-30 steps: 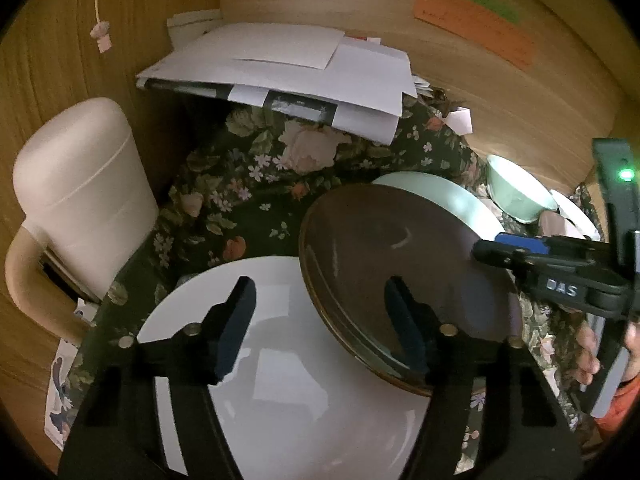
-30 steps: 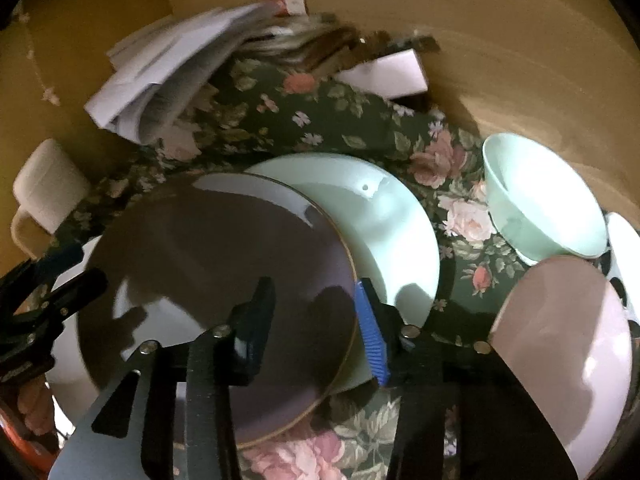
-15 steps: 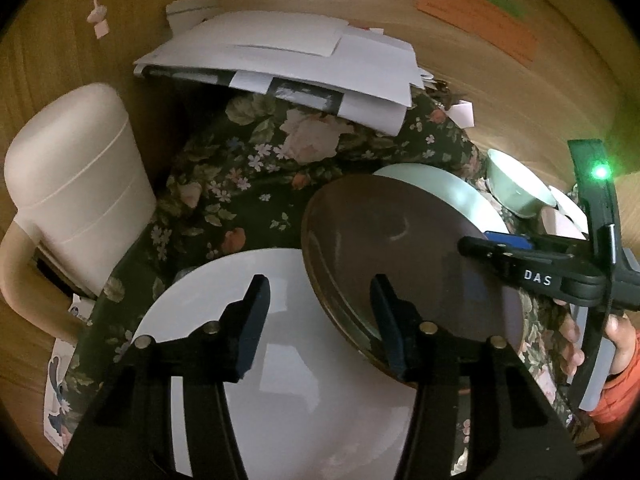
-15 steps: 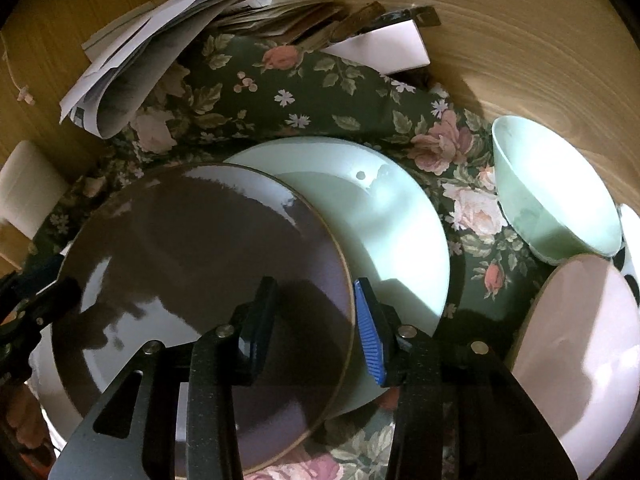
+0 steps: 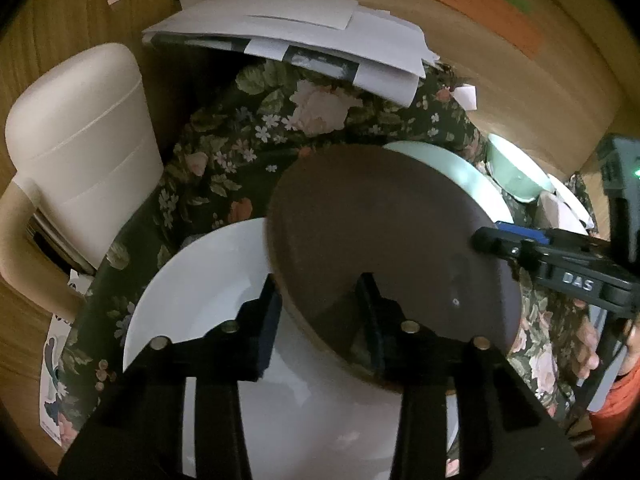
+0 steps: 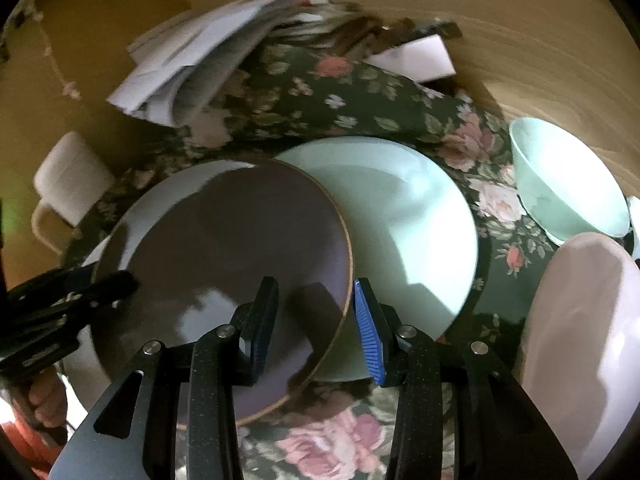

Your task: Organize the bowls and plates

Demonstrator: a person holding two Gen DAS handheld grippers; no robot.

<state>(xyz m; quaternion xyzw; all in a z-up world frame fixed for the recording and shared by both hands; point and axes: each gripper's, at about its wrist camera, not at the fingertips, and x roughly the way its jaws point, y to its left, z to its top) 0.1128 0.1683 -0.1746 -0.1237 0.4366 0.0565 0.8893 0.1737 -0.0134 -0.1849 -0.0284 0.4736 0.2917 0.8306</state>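
Observation:
A brown plate (image 5: pixel 380 232) is tilted, lying partly over a white plate (image 5: pixel 208 300) and a mint-green plate (image 6: pixel 404 220). My left gripper (image 5: pixel 320 312) has its jaws on either side of the brown plate's near rim, pinching it. My right gripper (image 6: pixel 316 316) holds the opposite rim of the brown plate (image 6: pixel 224 260) between its black and blue fingers; it also shows in the left wrist view (image 5: pixel 504 240). A mint-green bowl (image 6: pixel 568 176) and a pink plate (image 6: pixel 580 344) sit to the right.
The dishes lie on a dark floral cloth (image 6: pixel 340 92). A pile of papers (image 5: pixel 296 36) lies at the back against a wooden wall. A cream jug (image 5: pixel 76 148) with a handle stands at the left.
My left gripper has narrowed and moved onto the brown plate's rim, gripping it. The brown plate has tilted and slid further over the white plate. My right gripper keeps hold.

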